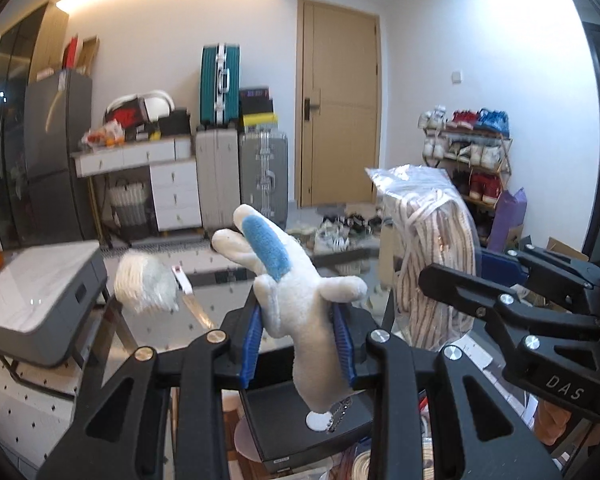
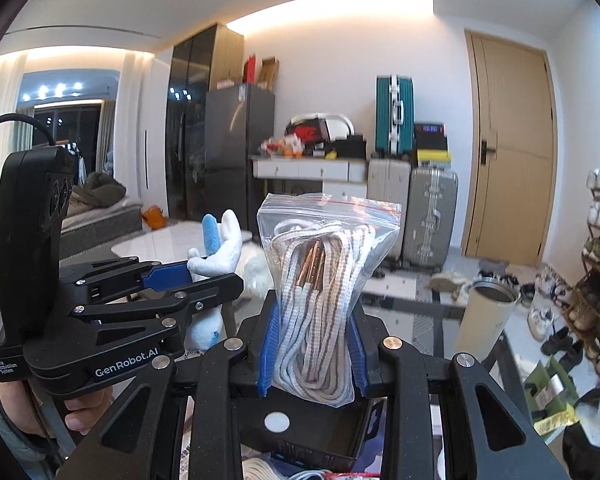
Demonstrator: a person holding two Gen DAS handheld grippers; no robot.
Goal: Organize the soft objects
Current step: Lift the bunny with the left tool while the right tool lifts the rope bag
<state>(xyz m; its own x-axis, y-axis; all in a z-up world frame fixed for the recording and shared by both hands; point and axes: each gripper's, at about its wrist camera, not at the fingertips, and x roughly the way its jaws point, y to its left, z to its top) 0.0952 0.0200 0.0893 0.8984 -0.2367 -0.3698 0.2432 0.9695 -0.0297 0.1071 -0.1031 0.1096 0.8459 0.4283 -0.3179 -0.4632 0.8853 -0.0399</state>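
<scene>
Both of my tongs were loaded and up in the air. My left tongs were clenched on the white plush toy at its waist, its long axis running up and away from me, blue-patched ears leaning to the left in the left wrist view. My right tongs were clenched on the zip bag of cords, the bag standing upright between the blue pads, red seal strip at the top.

The two loads sat side by side, bag just to the right of the toy, well clear of each other. The black box lay directly below, under the toy's tail end and its bead chain; by my reckoning the left hand had the shorter drop.

Readable writing: "DAS" on the right tongs' body in the left view; "GenRobot.AI" and "Data Acquisition System" on the left tongs' body in the right view. The box label was too small to read.
</scene>
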